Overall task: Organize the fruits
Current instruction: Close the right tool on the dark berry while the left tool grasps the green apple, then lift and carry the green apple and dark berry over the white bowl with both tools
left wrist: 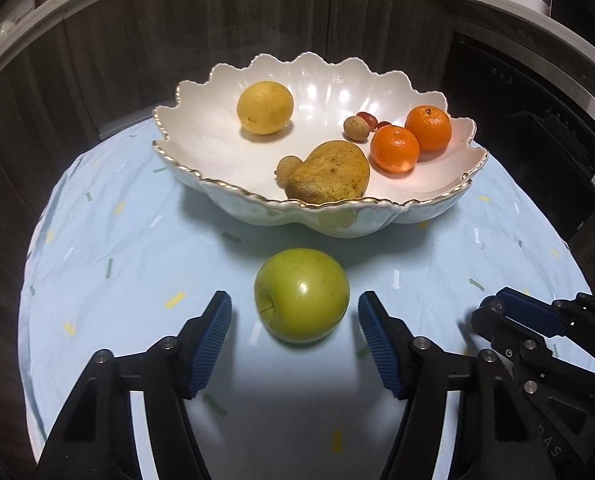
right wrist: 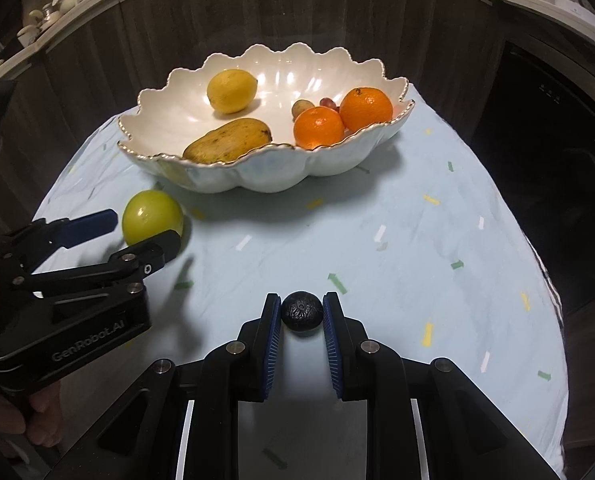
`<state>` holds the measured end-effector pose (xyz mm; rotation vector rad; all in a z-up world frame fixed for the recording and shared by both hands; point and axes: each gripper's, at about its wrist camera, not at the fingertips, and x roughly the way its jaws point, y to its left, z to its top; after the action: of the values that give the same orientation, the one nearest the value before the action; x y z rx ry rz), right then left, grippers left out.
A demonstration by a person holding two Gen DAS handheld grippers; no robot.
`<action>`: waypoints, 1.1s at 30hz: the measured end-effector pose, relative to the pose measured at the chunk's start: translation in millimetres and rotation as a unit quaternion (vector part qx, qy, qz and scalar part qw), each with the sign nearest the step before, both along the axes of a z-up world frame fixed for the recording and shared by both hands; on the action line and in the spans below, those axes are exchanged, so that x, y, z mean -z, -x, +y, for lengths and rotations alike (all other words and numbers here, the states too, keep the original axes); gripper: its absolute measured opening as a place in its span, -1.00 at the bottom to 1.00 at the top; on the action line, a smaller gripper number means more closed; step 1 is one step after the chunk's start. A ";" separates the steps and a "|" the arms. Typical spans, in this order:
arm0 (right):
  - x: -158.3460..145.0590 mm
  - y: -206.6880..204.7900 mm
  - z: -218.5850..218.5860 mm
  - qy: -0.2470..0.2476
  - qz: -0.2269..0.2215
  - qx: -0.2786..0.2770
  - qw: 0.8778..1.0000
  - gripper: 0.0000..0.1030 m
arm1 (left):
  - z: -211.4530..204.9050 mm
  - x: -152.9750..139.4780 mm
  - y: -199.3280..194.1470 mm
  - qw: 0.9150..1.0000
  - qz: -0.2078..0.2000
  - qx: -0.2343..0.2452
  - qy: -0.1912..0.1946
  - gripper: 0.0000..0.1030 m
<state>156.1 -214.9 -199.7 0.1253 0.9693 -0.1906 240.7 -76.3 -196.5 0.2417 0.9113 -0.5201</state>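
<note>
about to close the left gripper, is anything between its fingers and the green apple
Nothing visible is in the way. The round green apple sits on the light blue cloth between the left gripper's open blue-padded fingers, with a clear gap on each side.

Small red fruits point(right wrist: 328, 103) half hidden behind oranges point(right wrist: 318, 127).

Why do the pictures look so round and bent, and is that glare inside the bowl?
Left wrist view: fisheye lens curves the counter edge, dark corners; bright glare streaks on the white bowl, a highlight on the green apple. Right wrist view: same bending and glare; the left gripper looks slightly blurred.
</note>
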 end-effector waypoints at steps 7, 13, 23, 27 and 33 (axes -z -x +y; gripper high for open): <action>4.5 -3.8 -8.0 -0.008 0.004 0.008 1.000 -0.56 | -9.4 7.2 -5.8 1.000 0.002 0.002 -0.007 -0.05; 4.5 -3.3 -8.7 -0.011 0.002 0.007 1.000 -0.56 | -8.3 6.0 -4.8 1.000 0.001 -0.002 -0.008 -0.06; -10.1 1.6 -7.0 -0.012 -0.014 0.002 1.000 -0.56 | 4.0 -13.1 8.0 0.999 -0.012 -0.029 -0.004 -0.07; -21.5 4.0 -5.7 -0.015 -0.027 -0.002 1.000 -0.56 | 9.7 -26.3 14.9 0.999 -0.019 -0.040 0.000 -0.07; -41.9 4.8 -7.8 -0.013 -0.049 -0.007 0.999 -0.56 | 13.4 -48.1 23.2 0.998 -0.035 -0.050 0.000 -0.07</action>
<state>151.3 -222.8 -157.8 0.1498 0.8742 -0.1573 217.5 -62.9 -148.4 0.2117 0.8510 -0.4168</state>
